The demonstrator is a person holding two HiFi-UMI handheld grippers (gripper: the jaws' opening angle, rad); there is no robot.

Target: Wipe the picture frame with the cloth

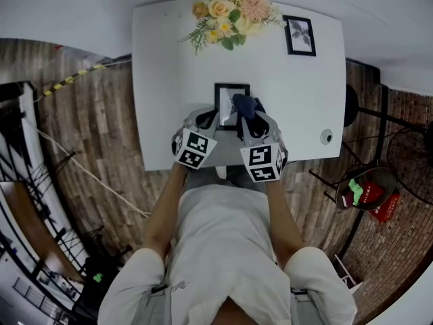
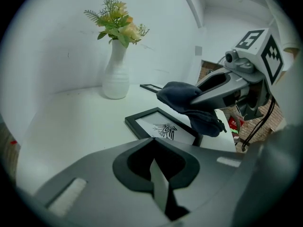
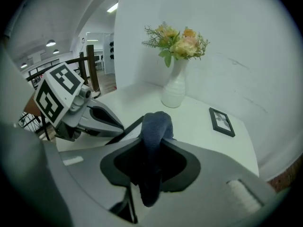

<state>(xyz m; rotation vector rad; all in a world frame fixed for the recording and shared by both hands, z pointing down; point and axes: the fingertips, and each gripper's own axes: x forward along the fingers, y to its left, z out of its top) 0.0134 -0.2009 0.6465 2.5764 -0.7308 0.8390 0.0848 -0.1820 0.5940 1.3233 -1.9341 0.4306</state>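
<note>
The near edge of the picture frame [image 2: 163, 126] is hidden behind the left tool [image 2: 152, 141]. That tool's jaws are drawn narrow with only a pale sliver between them, and it is not clear whether its tips touch the frame; in the head view both tools also cover the frame's lower part. The frame lies flat in the middle of the smooth white counter [image 2: 71, 122], a thin black rectangle around a white mat with a small dark print, while the right tool [image 3: 152, 143] clamps a soft, bunched dark-blue cloth [image 3: 156, 119] that droops over the frame's right side. Farther back stand a white vase [image 2: 116, 74] of pale flowers [image 2: 120, 25] and a small black frame [image 3: 221, 122] lying flat.
</note>
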